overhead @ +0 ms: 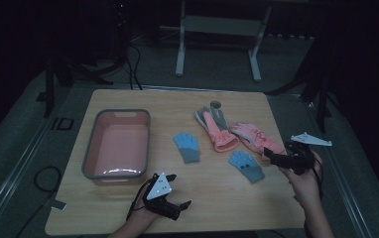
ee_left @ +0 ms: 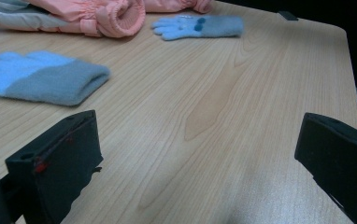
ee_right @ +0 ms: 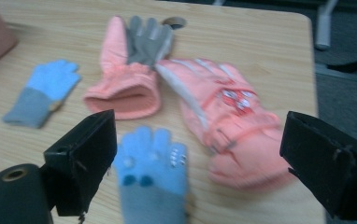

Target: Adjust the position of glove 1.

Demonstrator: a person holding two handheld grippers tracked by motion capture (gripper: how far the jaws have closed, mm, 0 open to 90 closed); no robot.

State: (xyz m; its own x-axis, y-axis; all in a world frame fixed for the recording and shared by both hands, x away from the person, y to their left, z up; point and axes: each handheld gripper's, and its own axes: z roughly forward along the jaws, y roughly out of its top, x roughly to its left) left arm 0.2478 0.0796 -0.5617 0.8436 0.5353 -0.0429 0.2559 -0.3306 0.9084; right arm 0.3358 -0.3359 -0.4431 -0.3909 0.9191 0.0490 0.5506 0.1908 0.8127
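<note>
The wooden table (overhead: pixel 217 193) carried a pink tub with a grey rim (overhead: pixel 116 144) on its left half, standing empty. Four gloves lay to the right of it. One small blue glove (overhead: pixel 188 147) sat near the middle, well apart from the tub. The second small blue glove (overhead: pixel 247 165) lay farther right, close to the right gripper (overhead: pixel 278 160). Two pink gloves lay behind them — the first pink glove (overhead: pixel 217 128) with its grey palm up, the second pink glove (overhead: pixel 256 137) just beside it at the right.

The left gripper (overhead: pixel 177 204) was low at the near edge, jaws wide apart, nothing between them — bare wood in its own view. The right gripper was at the right edge, jaws also wide apart and empty; in its own view the second blue glove (ee_right: pixel 152 172) and second pink glove (ee_right: pixel 232 121) lay just ahead of the jaws.
</note>
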